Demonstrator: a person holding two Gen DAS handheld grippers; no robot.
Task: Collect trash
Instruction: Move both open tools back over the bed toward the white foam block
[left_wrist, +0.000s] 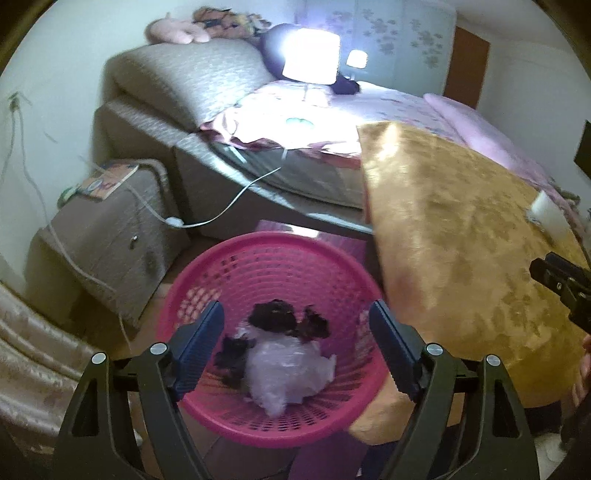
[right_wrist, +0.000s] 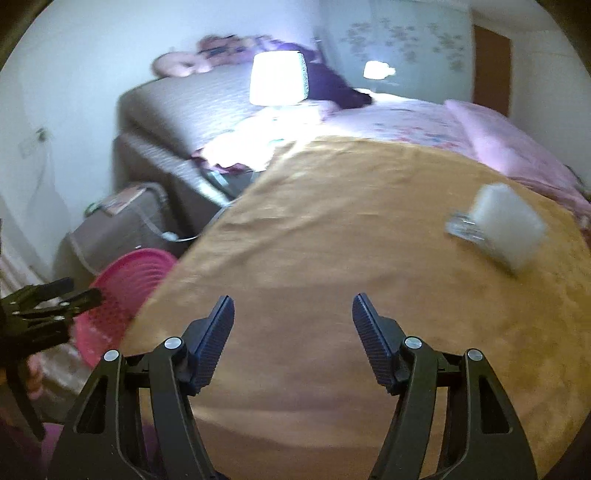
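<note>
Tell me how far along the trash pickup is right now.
Done: crumpled plastic and dark scraps lie in the pink basket. In hand: nothing; left tool and right tool are open and empty. Left: the whitish item on the orange cloth.

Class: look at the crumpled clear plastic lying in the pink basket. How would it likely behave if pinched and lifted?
The crumpled plastic looks thin and wrinkled, so probably floppy and very light. Its glossy film may slip between fingers. The dark scraps resting on it might tumble off inside the pink basket.

Your counter, draped in a golden-brown cloth, carries a white packet at its far right. On the floor to its left sits the pink basket.
</note>
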